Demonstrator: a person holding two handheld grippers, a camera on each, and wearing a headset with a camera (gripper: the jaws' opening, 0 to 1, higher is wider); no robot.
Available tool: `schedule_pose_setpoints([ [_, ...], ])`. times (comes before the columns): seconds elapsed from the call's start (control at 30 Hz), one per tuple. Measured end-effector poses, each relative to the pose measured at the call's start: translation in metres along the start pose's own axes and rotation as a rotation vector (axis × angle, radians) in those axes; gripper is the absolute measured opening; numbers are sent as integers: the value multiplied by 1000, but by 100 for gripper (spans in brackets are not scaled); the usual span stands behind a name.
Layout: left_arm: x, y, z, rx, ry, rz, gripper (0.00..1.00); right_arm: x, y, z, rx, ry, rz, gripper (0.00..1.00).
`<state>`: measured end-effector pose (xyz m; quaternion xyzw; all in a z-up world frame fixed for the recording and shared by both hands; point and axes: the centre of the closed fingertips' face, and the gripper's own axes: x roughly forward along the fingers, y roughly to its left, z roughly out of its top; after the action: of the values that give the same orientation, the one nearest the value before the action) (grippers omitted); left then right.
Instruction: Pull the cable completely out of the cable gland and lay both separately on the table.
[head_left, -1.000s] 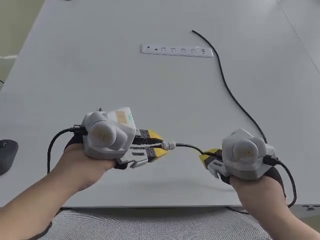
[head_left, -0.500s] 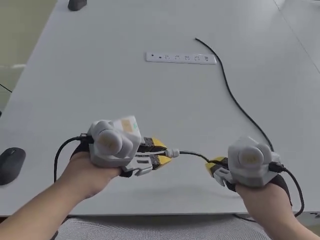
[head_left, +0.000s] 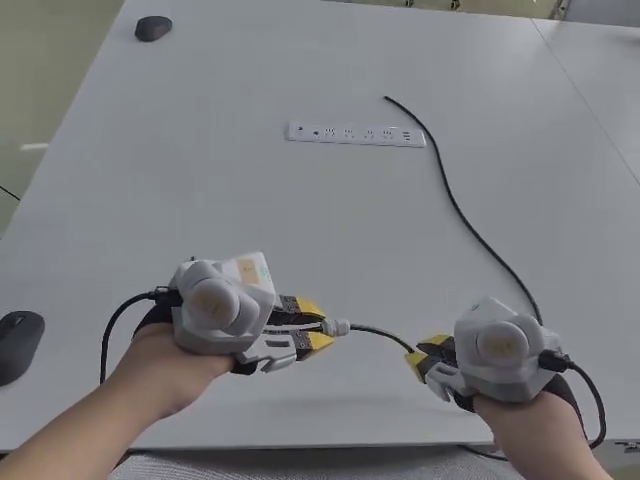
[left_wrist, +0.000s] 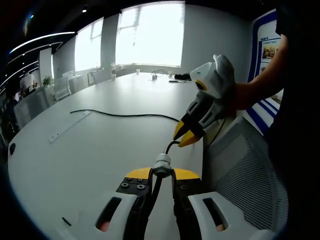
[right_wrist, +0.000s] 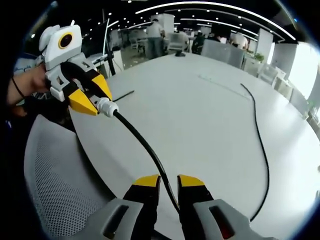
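Cable (head_left: 378, 331) through gland (head_left: 337, 326); left gripper (head_left: 322, 325) pinches gland, right gripper (head_left: 418, 357) pinches cable. Over grey table (head_left: 250, 200) edge; open-plan office.

The head view is bright, even and sharp. The white table (head_left: 200, 180) takes diffuse overhead light, with only a faint, soft shadow toward 6 o'clock beneath the left gripper (head_left: 320, 325) and the right gripper (head_left: 416, 358). In the left gripper view, windows (left_wrist: 150, 35) at 12 o'clock blow out to white and lay a sheen on the tabletop, and the person's clothing (left_wrist: 295, 160) at 3 o'clock is nearly black. In the right gripper view, ceiling light strips (right_wrist: 200, 7) glow at 12 o'clock and glare whitens 3 o'clock. Both fisheye views bow lines toward the edges. The cable (right_wrist: 145, 145) and cable gland (left_wrist: 162, 164) are crisp.
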<state>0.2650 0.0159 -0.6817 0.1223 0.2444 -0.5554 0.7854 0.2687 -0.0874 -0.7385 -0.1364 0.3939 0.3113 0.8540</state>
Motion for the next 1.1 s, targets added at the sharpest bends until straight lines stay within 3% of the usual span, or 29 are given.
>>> schedule_pose_setpoints([
  [0.13,1,0,1,5,2,-6,16,-7,2,10,-19,-27,3,18],
  [0.23,2,1,2,1,-3,-8,16,-11,11,26,-53,-80,16,23],
  [0.43,4,1,2,2,-6,-13,16,-8,30,40,-179,-113,28,26],
  [0.6,4,0,0,1,-1,-19,16,-6,42,48,-236,-102,40,27],
  [0.87,5,-1,-1,5,-4,-30,16,-12,48,71,-362,-103,24,25],
  [0.97,5,-3,0,2,-7,-36,16,-17,54,79,-368,-122,31,22],
  [1.1,5,-4,1,8,-12,-41,16,-11,53,69,-432,-76,18,18],
])
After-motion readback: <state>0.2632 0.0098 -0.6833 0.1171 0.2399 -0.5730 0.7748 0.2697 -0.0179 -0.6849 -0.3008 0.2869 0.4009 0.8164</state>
